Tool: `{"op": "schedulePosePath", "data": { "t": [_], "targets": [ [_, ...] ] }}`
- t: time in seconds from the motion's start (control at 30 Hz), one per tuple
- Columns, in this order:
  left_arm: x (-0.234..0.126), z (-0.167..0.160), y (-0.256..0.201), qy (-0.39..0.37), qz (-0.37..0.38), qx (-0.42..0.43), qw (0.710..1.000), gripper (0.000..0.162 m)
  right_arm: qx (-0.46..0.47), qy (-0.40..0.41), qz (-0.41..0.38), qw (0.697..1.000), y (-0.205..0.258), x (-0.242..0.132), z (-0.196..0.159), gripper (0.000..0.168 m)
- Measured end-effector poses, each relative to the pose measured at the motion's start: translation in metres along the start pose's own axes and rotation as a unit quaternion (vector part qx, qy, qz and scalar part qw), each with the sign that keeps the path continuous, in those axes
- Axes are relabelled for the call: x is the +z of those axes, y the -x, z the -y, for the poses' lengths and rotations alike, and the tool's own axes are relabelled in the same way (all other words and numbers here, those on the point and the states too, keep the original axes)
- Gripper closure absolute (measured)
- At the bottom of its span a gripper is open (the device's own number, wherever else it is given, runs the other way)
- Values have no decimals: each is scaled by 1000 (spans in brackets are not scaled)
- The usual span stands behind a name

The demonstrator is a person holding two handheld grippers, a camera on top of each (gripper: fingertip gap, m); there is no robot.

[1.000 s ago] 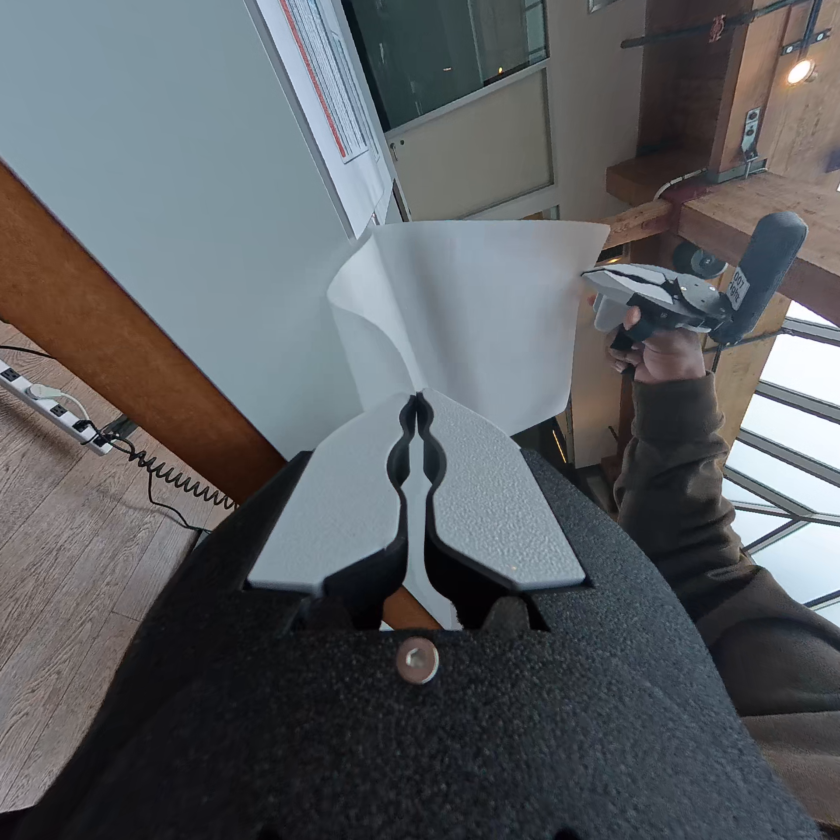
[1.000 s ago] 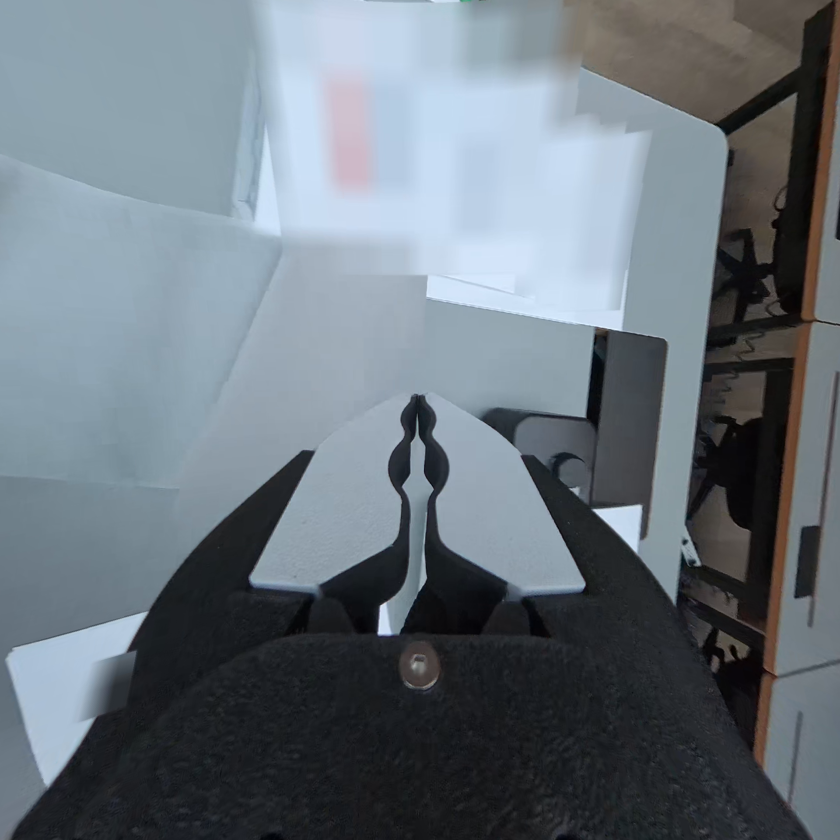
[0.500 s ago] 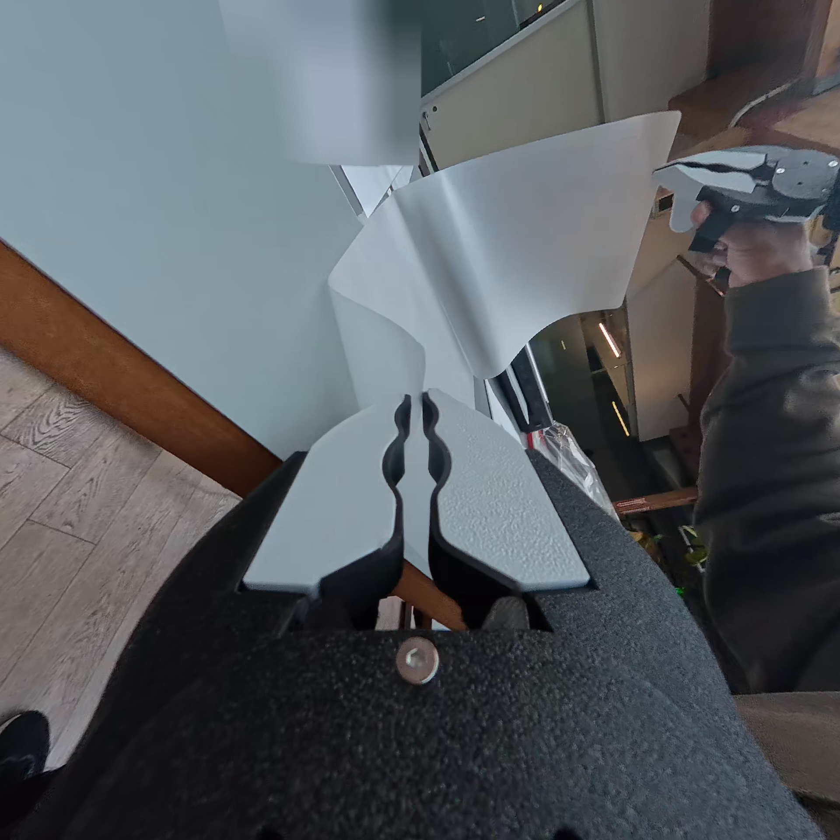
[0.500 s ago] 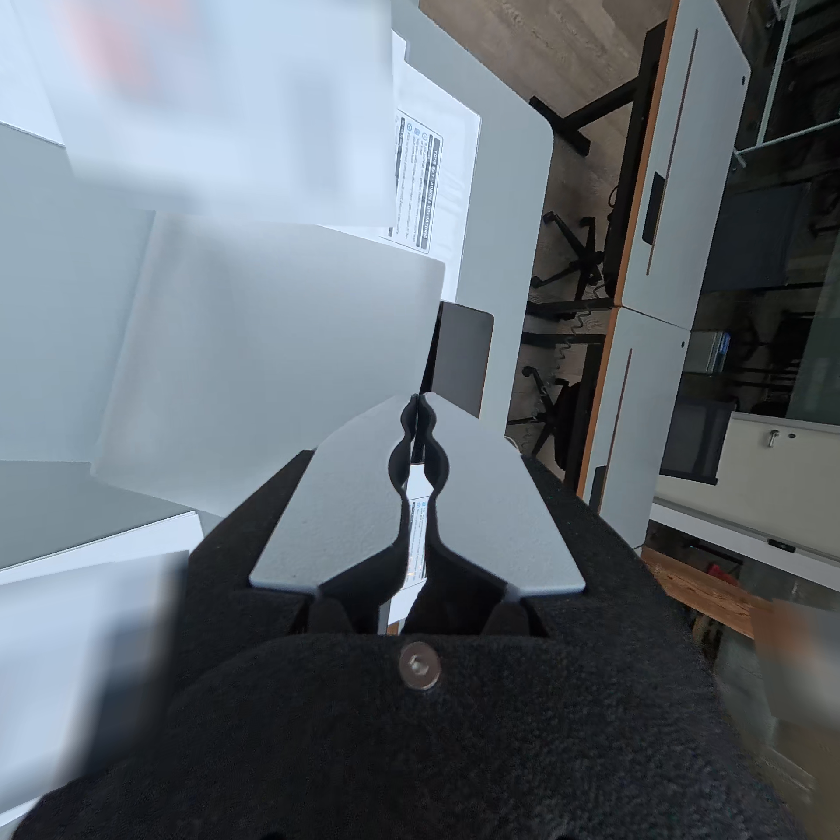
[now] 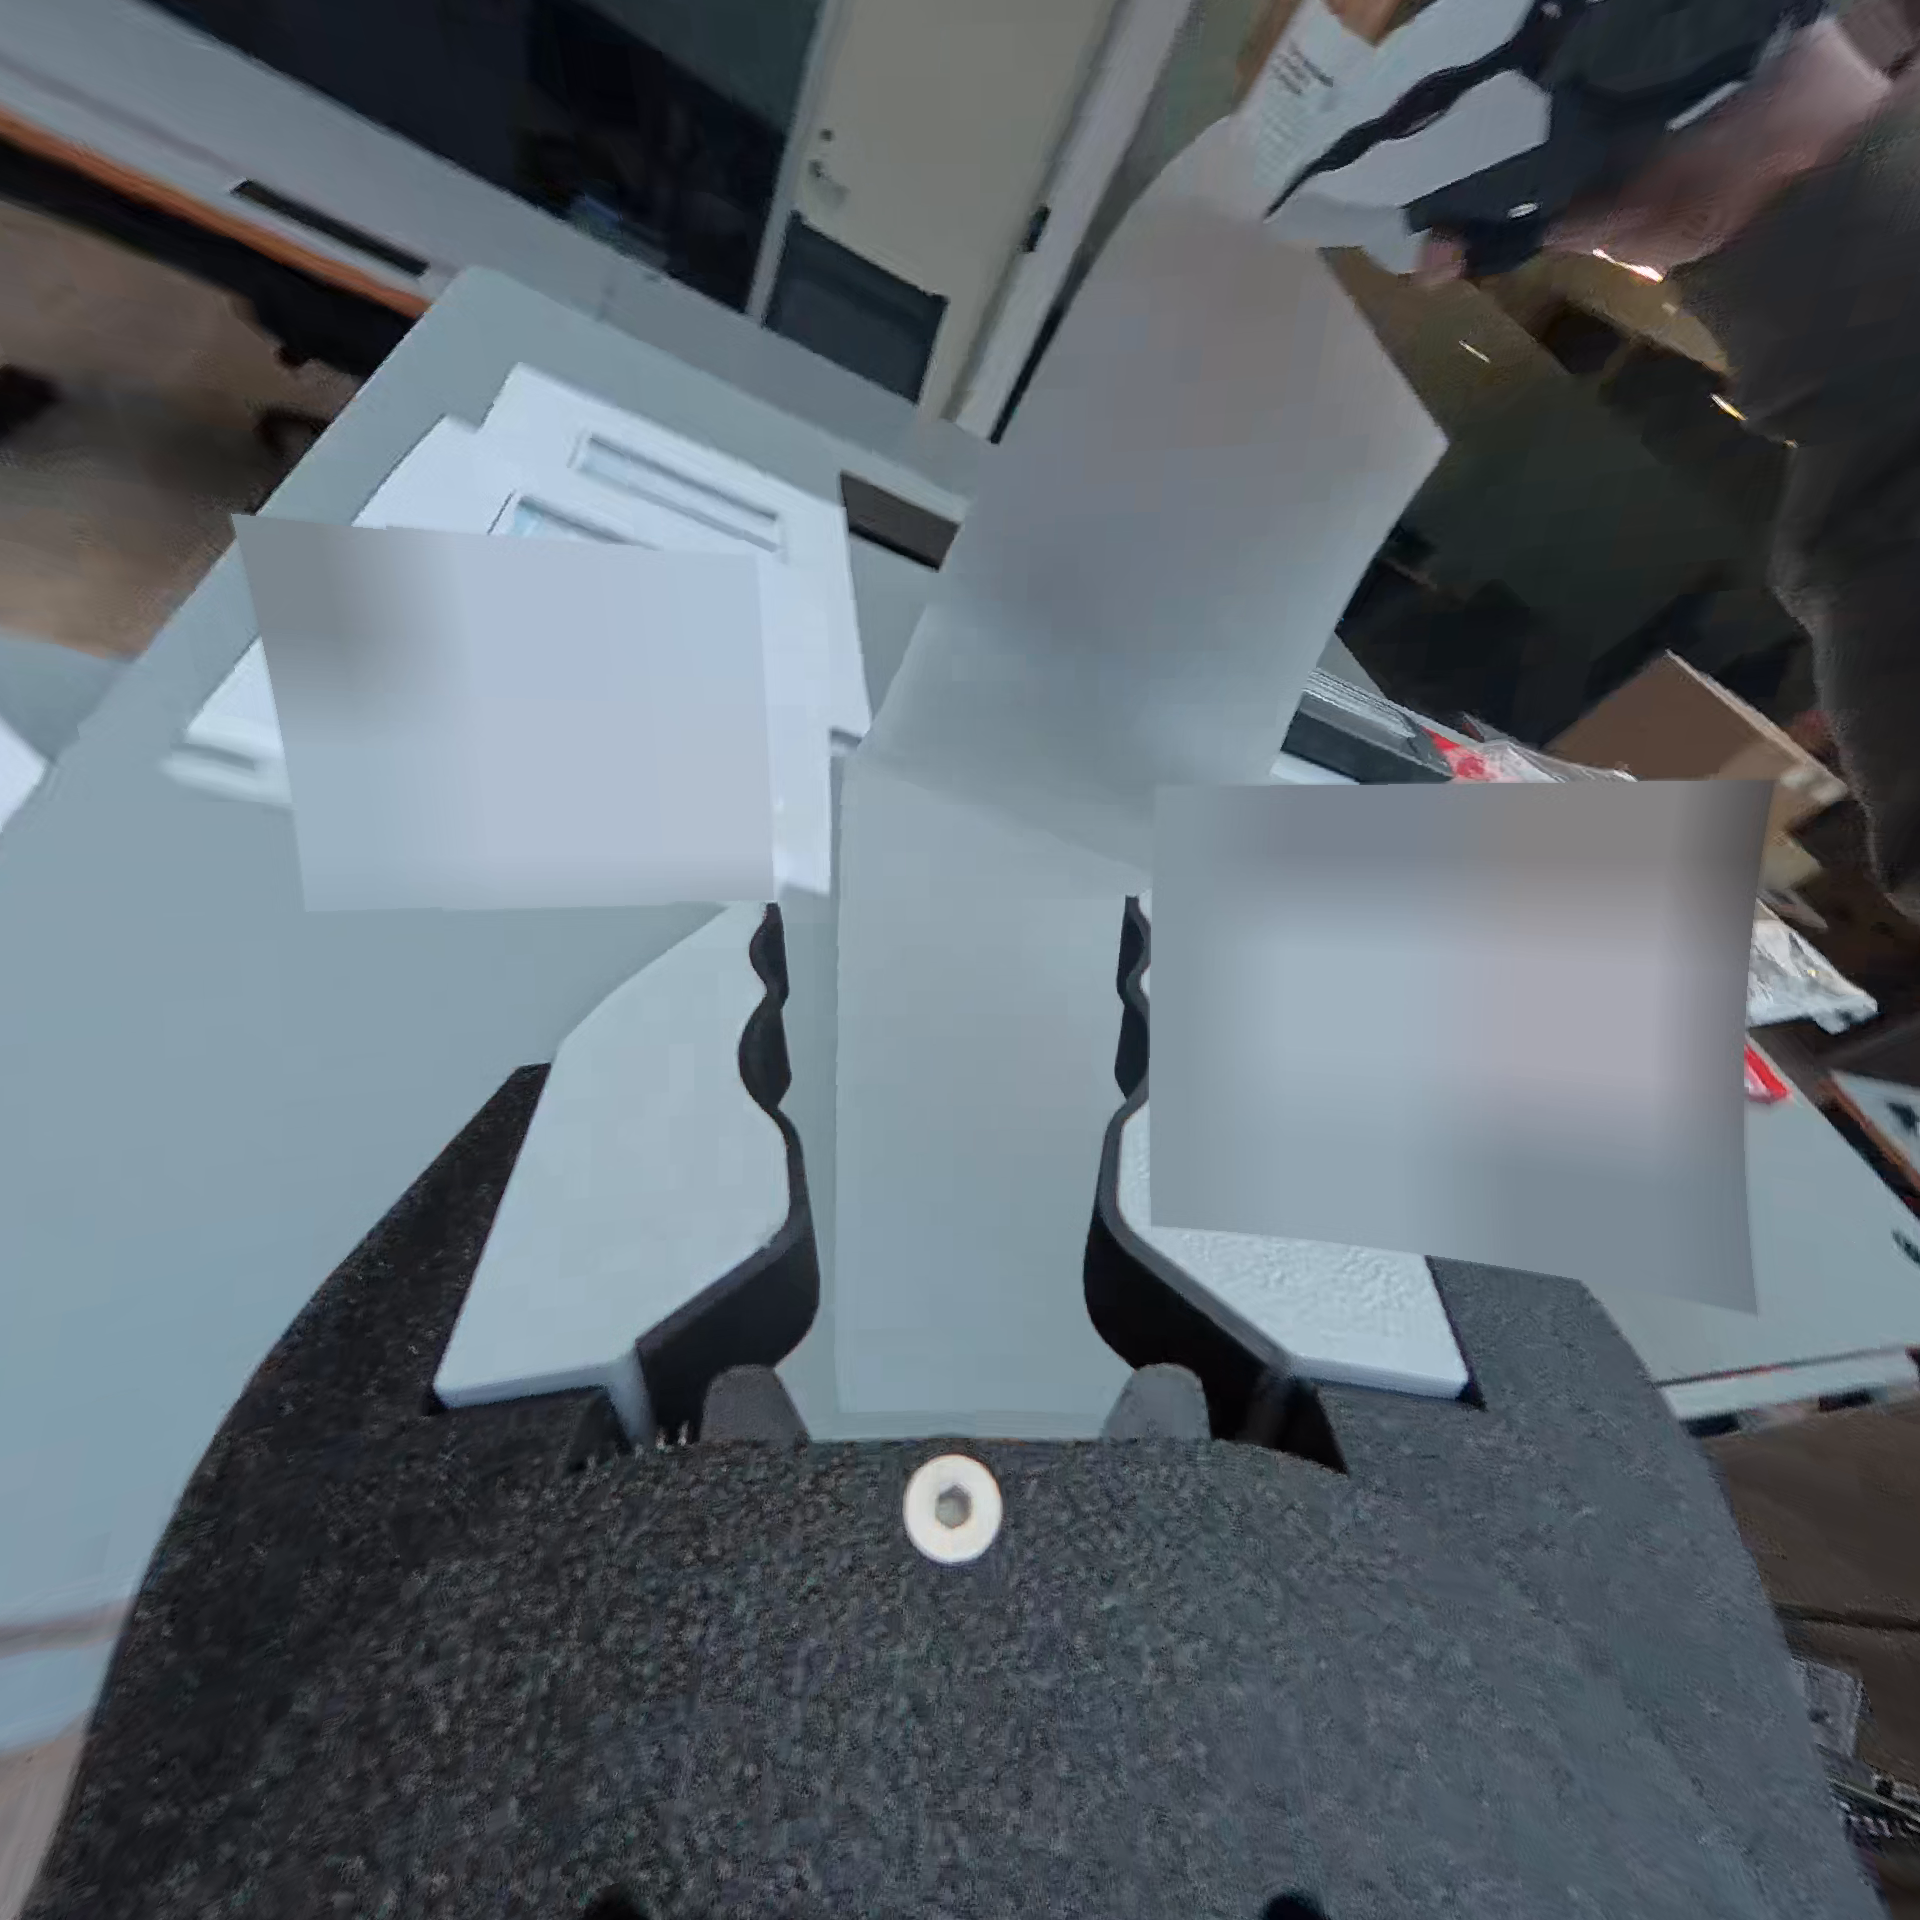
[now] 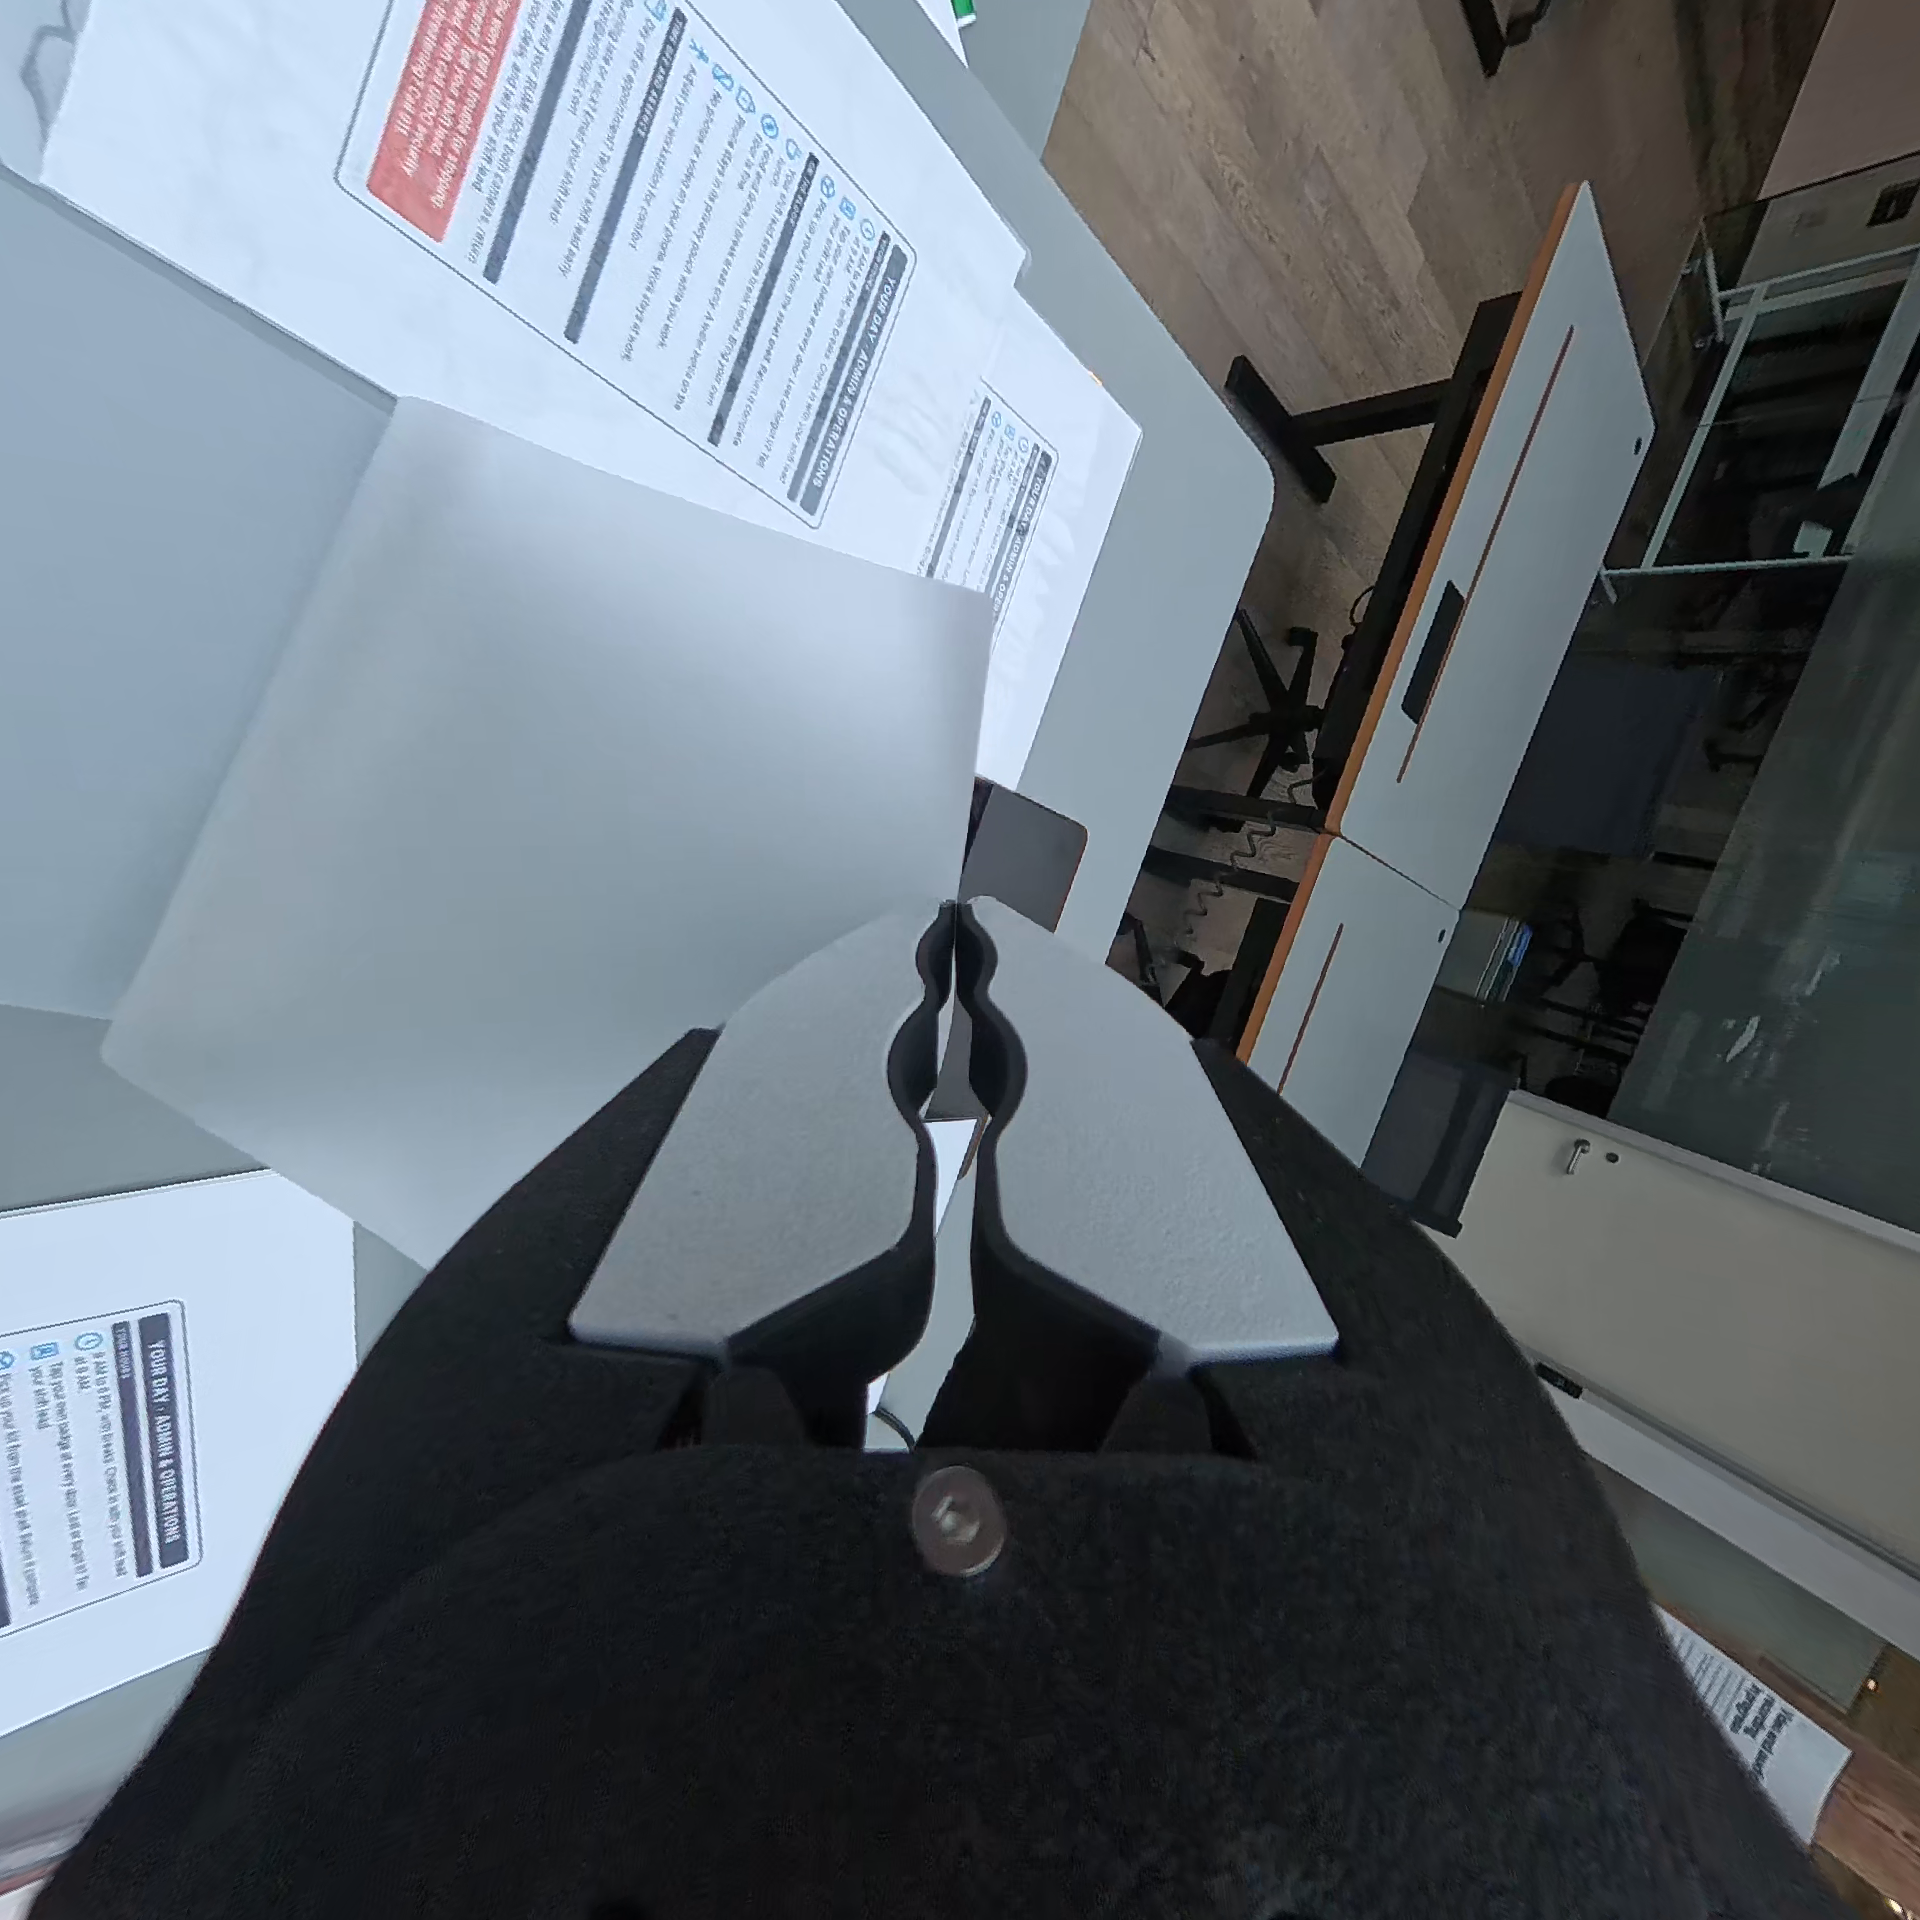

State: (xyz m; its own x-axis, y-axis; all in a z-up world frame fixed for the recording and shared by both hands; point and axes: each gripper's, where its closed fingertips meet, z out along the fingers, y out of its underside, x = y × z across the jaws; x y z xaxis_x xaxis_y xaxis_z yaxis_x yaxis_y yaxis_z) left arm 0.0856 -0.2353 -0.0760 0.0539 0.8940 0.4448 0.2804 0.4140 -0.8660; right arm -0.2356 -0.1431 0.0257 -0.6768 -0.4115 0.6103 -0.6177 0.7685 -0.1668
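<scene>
White blank sheet (image 6: 582,790) hangs pinched in the right claw (image 6: 954,914) over printed pages (image 6: 665,239); left claw (image 5: 951,925) gapes wide.

Each hand-held gripper (image 6: 954,914) has grey fingers (image 5: 644,1174), a black textured body, one silver screw.

Wood-plank floor (image 6: 1299,135) lies beyond the pale grey tabletop (image 6: 1164,582). Further right stand white desks with orange edges (image 6: 1496,540) on black legs, then glass partitions (image 6: 1787,727).

One blank sheet (image 6: 582,810), three printed pages (image 6: 582,197) (visible ones).
</scene>
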Motion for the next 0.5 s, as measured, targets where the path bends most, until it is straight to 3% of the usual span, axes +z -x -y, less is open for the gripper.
{"op": "schedulePosePath", "data": {
  "t": [0.03,0.2,0.37,0.5],
  "targets": [
    [16,22,-8,5,-37,38,999,101,-2,-2,3,1000,1,-1,2,168],
    [116,107,-55,64,-218,154,962,101,-11,-15,31,999,11,-7,8,168],
    [203,143,-79,86,-277,298,909,99,-15,-29,53,998,14,-13,13,168],
    [232,155,-90,75,-317,353,877,103,-12,-55,69,996,12,-18,19,168]
  ]
}}
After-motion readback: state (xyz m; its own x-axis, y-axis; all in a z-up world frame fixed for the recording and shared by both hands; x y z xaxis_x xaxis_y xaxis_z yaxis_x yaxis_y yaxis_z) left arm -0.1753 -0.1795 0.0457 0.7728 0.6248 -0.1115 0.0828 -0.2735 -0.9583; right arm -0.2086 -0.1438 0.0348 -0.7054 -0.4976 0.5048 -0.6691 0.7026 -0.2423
